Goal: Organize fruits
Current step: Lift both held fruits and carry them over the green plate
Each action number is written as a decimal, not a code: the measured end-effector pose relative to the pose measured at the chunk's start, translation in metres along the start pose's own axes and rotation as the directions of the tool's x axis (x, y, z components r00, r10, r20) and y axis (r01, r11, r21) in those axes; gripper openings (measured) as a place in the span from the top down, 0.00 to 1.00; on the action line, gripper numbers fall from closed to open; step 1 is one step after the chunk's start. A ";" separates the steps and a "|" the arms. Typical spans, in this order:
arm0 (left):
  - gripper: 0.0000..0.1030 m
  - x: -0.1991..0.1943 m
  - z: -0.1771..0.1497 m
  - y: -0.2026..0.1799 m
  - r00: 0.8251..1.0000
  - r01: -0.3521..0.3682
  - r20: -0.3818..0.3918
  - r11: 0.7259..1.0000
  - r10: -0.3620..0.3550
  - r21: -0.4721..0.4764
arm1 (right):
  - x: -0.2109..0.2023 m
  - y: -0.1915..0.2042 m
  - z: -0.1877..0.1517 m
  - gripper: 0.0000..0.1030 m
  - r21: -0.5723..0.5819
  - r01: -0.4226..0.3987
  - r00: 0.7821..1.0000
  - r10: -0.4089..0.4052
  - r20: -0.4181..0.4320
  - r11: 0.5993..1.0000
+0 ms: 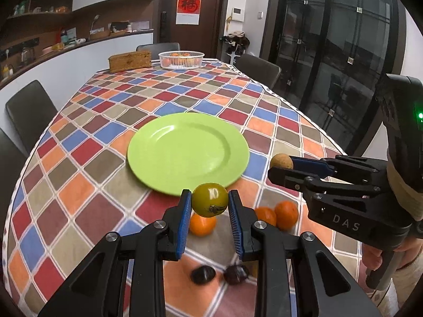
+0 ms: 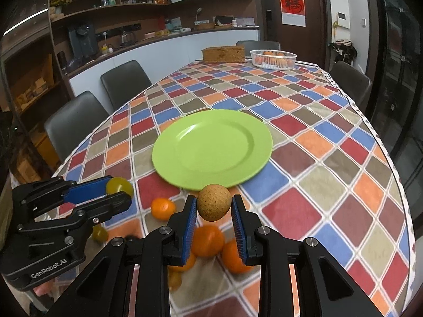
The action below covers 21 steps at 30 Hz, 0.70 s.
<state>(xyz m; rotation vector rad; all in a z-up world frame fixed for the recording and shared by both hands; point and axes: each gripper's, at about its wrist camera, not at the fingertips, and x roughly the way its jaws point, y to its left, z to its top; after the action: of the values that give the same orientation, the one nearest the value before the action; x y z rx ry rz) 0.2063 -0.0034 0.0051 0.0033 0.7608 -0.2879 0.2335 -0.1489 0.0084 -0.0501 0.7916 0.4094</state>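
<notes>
A: What is held by the left gripper (image 1: 210, 202)?

B: A yellow-green fruit (image 1: 209, 199) is clamped between its blue pads, above the checked tablecloth (image 1: 79, 158), just short of the green plate (image 1: 188, 152).

A: And by the right gripper (image 2: 214, 207)?

B: A brown speckled fruit (image 2: 214, 202) is pinched likewise, near the plate's edge. Oranges (image 2: 162, 208) are left lying on the cloth below.

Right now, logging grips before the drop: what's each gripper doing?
Left gripper: shut on the green fruit.
Right gripper: shut on the brown fruit.
</notes>
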 end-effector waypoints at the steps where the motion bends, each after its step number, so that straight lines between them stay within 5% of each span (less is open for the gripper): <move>1: 0.73 0.005 0.005 0.002 1.000 0.002 -0.004 1.000 -0.002 0.003 | 0.003 -0.001 0.004 0.73 -0.002 -0.001 1.000 0.001 -0.004 1.000; 21: 0.73 0.103 0.055 0.042 0.981 0.059 -0.178 0.995 -0.072 -0.076 | 0.089 -0.020 0.051 0.73 0.030 -0.037 0.988 0.041 -0.149 0.999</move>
<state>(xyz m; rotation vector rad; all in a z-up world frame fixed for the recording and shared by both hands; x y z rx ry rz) 0.3254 0.0049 -0.0289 -0.0634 0.9529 -0.3263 0.3311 -0.1274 -0.0200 -0.0404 0.9467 0.4361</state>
